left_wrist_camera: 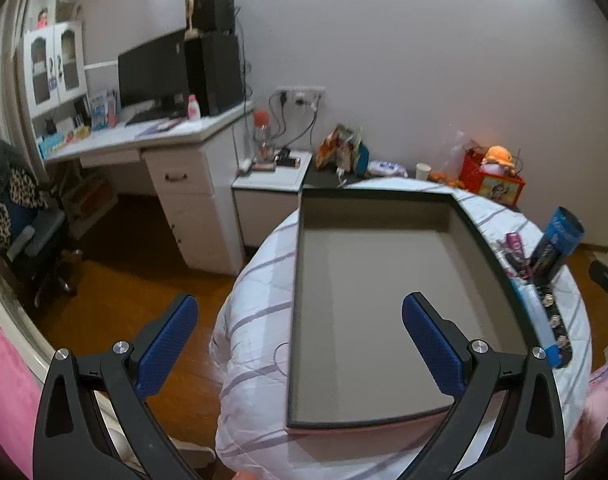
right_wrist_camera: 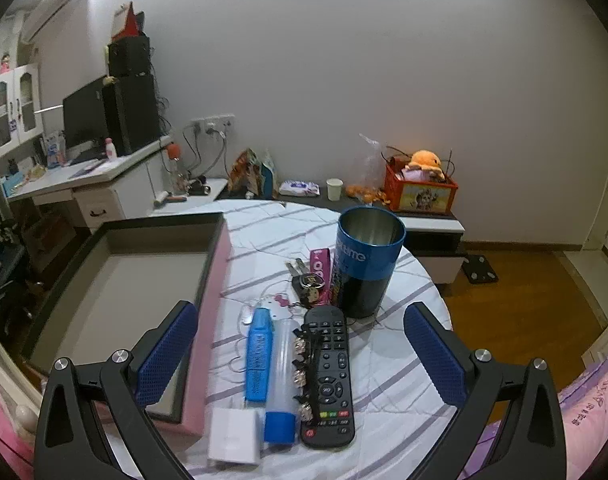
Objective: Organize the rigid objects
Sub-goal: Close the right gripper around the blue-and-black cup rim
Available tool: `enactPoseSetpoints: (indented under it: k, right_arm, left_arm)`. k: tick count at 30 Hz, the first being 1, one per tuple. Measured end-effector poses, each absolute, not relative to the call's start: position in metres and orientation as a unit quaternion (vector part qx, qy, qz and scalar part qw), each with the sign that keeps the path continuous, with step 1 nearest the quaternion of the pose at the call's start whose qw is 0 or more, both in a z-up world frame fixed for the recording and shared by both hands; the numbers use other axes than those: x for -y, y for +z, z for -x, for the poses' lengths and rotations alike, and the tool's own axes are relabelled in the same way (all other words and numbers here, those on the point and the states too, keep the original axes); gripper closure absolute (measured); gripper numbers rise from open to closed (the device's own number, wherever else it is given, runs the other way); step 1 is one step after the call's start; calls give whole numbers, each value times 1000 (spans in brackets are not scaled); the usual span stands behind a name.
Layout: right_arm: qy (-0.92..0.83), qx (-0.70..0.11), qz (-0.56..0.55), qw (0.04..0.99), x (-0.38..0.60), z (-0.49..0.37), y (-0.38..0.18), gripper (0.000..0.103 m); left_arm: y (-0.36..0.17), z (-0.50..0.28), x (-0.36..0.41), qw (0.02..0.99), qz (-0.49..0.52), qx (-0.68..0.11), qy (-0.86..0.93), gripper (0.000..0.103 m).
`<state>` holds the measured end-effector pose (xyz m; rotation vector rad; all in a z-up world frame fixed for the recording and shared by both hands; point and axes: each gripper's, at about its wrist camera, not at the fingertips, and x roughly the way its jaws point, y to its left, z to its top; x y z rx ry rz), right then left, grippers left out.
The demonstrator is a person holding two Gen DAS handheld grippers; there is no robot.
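An empty grey tray with a dark rim [left_wrist_camera: 483,240] [right_wrist_camera: 116,226] lies on a striped white cloth. Right of it lie a black remote [right_wrist_camera: 328,376], a blue marker-like case [right_wrist_camera: 259,356], a clear tube with a blue cap [right_wrist_camera: 282,384], a white charger block [right_wrist_camera: 235,436], a hair clip with beads [right_wrist_camera: 302,360], keys with charms [right_wrist_camera: 309,282] and an upright blue-black metal cup [right_wrist_camera: 365,260] [left_wrist_camera: 555,244]. My left gripper [left_wrist_camera: 300,320] is open above the tray's near end. My right gripper [right_wrist_camera: 300,332] is open above the remote and the blue case.
A low cabinet behind the bed holds a red box with an orange plush [right_wrist_camera: 419,184], a paper cup [right_wrist_camera: 334,189] and snack bags [right_wrist_camera: 250,176]. A white desk with a monitor [left_wrist_camera: 152,72] stands at the left. Wooden floor [right_wrist_camera: 523,300] lies to the right.
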<state>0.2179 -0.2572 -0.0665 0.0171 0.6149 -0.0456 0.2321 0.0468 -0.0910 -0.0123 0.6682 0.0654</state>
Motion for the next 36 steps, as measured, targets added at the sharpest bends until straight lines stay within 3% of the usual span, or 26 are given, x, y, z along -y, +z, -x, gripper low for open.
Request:
enactPoseSetpoints:
  k: [2, 11, 13, 19, 27, 36]
  right_arm:
    - [-26, -309, -12, 951, 261, -225, -70, 0]
    - [-52, -328, -30, 943, 281, -259, -85, 0]
    - [-53, -330, -33, 942, 284, -264, -87, 0]
    - [-60, -335, -37, 940, 290, -277, -93, 0]
    - [-55, -343, -46, 937, 303, -289, -101, 0]
    - [-45, -339, -63, 937, 315, -306, -105, 0]
  left_arm:
    - [-100, -242, -52, 940, 12, -339, 30, 0]
    - [-138, -279, -50, 917, -9, -399, 21, 18]
    - [-141, -284, -49, 914, -13, -406, 13, 33]
    - [-152, -295, -46, 902, -15, -431, -15, 62]
    - [-158, -301, -41, 899, -15, -436, -21, 73]
    - [-159, -300, -39, 900, -23, -436, -13, 73]
